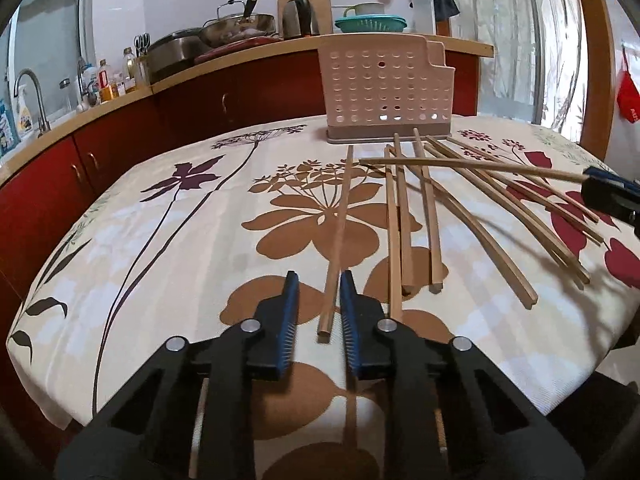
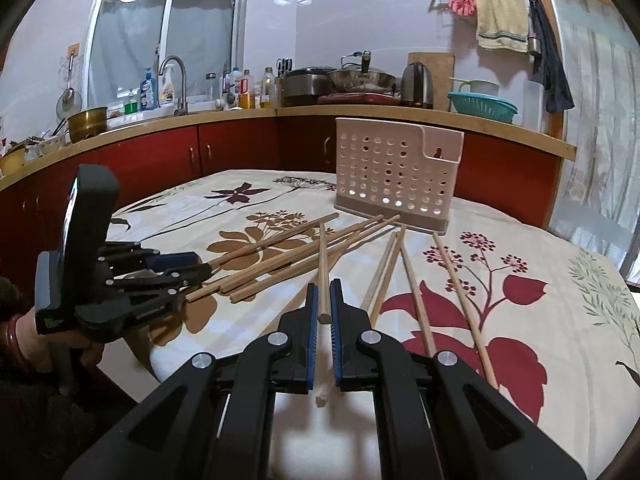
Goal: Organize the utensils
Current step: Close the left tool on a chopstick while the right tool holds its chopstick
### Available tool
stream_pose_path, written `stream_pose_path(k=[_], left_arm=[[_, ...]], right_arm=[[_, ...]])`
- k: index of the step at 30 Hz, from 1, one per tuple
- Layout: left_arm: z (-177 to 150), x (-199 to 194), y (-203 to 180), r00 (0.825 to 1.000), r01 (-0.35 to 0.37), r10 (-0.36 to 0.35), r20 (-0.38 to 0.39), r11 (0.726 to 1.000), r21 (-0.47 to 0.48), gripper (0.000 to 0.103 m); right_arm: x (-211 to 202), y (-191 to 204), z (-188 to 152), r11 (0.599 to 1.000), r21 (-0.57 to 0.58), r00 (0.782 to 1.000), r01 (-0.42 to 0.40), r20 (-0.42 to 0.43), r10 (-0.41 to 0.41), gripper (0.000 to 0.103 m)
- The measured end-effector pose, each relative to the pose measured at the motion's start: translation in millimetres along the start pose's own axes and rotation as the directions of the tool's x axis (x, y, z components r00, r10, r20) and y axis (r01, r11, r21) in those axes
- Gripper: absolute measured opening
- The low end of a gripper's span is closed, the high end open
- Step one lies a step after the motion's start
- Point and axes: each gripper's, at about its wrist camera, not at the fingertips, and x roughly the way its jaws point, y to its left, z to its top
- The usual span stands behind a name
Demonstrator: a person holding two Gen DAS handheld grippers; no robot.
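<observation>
Left wrist view: the left gripper (image 1: 319,286), low centre, has narrowed around 1 chopstick (image 1: 338,240); whether the pads press yet, I cannot tell. Picking-up step. The perforated utensil holder (image 1: 382,94), upper centre, shows nothing inside.

Right wrist view: the right gripper (image 2: 324,296) clamps another chopstick (image 2: 323,272), likely bound for the holder next.

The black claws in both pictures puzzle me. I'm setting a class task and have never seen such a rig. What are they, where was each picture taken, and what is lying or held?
A person holds two hand-worked claws, each with a camera looking along its fingers. One picture looks over the left claw, the other over the right claw. Wooden chopsticks lie on a flowered tablecloth before a perforated holder. The right claw is shut on one chopstick. The left claw stands open around another chopstick.
</observation>
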Motion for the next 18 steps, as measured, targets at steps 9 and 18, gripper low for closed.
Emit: stream_pose_path(k=[9, 18], left_arm=[[-2.3, -2.2, -5.5, 1.0, 0.01, -0.011, 0.005, 1.0, 0.018, 0.009], [-3.1, -3.2, -2.1, 1.0, 0.005, -0.005, 0.0, 1.0, -0.01, 0.007]], right_arm=[[-8.3, -4.2, -0.7, 1.0, 0.011, 1.0, 0.022, 0.015, -0.023, 0.007], [-16.0, -9.9, 0.4, 0.999, 0.035, 0.999, 0.037, 0.03, -0.038, 0.007]])
